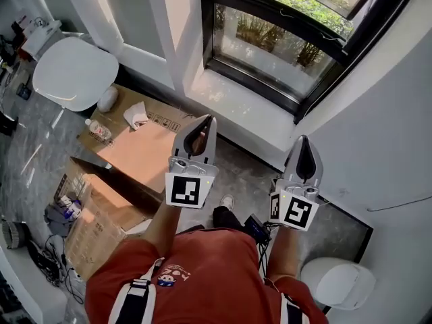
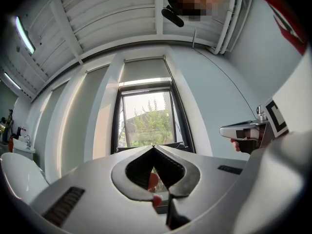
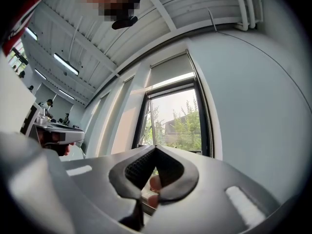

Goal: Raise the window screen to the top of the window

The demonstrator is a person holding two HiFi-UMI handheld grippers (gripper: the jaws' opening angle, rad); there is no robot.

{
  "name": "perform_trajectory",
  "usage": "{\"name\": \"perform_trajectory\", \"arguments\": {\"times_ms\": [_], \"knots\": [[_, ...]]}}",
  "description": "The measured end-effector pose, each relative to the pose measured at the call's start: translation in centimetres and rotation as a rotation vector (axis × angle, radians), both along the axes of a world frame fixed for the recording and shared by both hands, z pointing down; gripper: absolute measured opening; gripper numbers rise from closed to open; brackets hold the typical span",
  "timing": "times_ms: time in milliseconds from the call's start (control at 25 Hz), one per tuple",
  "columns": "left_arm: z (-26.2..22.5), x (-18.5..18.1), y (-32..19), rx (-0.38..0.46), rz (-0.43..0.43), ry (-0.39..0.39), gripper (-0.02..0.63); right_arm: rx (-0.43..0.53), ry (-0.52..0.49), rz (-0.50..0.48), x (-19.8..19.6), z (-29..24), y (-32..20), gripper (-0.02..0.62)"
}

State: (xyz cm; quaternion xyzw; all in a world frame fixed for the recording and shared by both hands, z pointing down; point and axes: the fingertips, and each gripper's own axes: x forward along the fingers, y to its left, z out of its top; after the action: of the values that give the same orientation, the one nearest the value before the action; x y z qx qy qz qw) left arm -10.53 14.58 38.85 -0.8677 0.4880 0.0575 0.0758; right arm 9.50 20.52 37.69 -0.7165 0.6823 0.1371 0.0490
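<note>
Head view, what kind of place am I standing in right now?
Probably an office or workshop space still being fitted out: a tall black-framed window set in bare white walls, flattened cardboard boxes lying on the grey floor, and a white chair beside them.

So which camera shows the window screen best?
The left gripper view: the window screen faces it squarely, hanging at the window's top. The right gripper view shows it at a slant; the head view catches only the window's lower panes.

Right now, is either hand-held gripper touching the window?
Apart. The left gripper view shows the window far beyond the left hand-held gripper; the right gripper view, likewise for the right hand-held gripper.
</note>
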Motion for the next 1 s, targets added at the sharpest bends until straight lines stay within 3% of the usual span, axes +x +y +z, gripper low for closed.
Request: {"name": "perform_trajectory", "arguments": {"times_ms": [480,800,1000], "knots": [[-2.1,8.4,-8.8,0.037,-0.008,-0.018,0.006,0.032,-0.009,0.013,8.7,-0.5,-8.0,0.009],[-2.1,10.2,-11.0,0.027,-0.018,-0.025,0.006,0.028,-0.022,0.005,10.4,-0.1,-10.2,0.009],[-1.3,11.2,-12.6,0.02,0.018,-0.018,0.006,0.032,-0.024,0.014,10.9,0.1,-11.9,0.009]]}}
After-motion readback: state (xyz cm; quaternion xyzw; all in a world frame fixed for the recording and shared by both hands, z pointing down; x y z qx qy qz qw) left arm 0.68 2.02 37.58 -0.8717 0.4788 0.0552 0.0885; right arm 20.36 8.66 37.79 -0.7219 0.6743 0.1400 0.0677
